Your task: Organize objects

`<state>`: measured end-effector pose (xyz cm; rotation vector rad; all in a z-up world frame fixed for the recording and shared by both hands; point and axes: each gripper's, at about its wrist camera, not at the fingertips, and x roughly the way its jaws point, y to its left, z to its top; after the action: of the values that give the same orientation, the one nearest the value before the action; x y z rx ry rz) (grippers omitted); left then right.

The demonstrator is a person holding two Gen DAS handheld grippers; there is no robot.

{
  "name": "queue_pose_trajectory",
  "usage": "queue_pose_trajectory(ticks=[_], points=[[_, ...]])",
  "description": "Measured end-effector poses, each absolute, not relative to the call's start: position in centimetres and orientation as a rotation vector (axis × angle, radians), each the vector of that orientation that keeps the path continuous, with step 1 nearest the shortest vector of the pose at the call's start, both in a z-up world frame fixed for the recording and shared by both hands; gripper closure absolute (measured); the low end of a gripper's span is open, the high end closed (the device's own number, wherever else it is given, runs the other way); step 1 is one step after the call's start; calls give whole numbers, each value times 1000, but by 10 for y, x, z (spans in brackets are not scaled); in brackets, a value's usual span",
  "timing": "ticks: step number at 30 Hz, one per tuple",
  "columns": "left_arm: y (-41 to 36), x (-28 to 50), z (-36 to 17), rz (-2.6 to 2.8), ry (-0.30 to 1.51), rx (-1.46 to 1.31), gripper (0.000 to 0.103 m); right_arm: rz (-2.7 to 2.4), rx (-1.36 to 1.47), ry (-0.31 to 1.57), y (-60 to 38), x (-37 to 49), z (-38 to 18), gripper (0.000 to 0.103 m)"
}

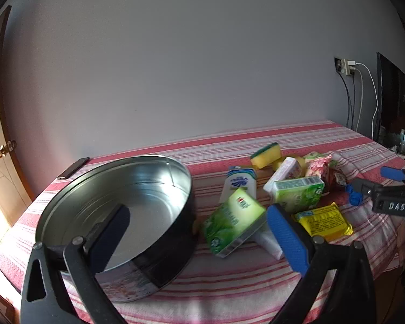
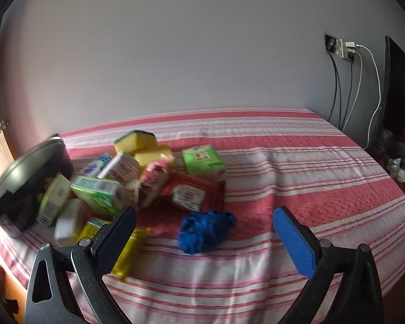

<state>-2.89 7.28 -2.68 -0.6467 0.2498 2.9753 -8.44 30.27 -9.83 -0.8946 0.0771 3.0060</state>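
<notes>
A round metal tin [image 1: 116, 210] with a dark outer wall stands empty on the striped cloth at the left; it also shows in the right wrist view [image 2: 27, 172]. Beside it lies a heap of packages: a green box [image 1: 235, 225], a second green box [image 1: 298, 193], a yellow packet [image 1: 324, 220], yellow sponges [image 1: 266, 155], a white-blue packet [image 1: 239, 186]. My left gripper [image 1: 199, 235] is open and empty, one finger over the tin, the other by the green box. My right gripper [image 2: 205, 239] is open and empty above a crumpled blue cloth [image 2: 205, 229]. A red packet [image 2: 191, 194] lies behind it.
The table has a red-and-white striped cloth [image 2: 297, 167] and stands against a plain wall. A dark flat device [image 1: 73, 167] lies at the back left corner. Cables hang from a wall socket [image 2: 345, 48] at the right, next to a dark screen [image 2: 399, 94].
</notes>
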Motion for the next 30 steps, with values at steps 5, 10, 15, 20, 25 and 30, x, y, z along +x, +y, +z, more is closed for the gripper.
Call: queue_pose_trajectory(ticks=[5, 10, 15, 20, 25, 30], points=[[91, -37, -28, 2939, 280, -647, 0, 2977, -962, 43, 310, -97, -112, 1], [114, -43, -29, 2914, 340, -623, 0, 2966, -1051, -6, 305, -109, -115, 17], [132, -53, -32, 2865, 369, -642, 0, 2956, -1148, 30, 310, -117, -122, 43], [149, -61, -36, 2824, 385, -680, 0, 2963, -1143, 62, 315, -115, -124, 49], [170, -67, -40, 2790, 423, -694, 0, 2975, -1053, 156, 324, -109, -120, 50], [188, -77, -48, 2770, 476, -729, 0, 2968, -1002, 193, 331, -107, -116, 50]])
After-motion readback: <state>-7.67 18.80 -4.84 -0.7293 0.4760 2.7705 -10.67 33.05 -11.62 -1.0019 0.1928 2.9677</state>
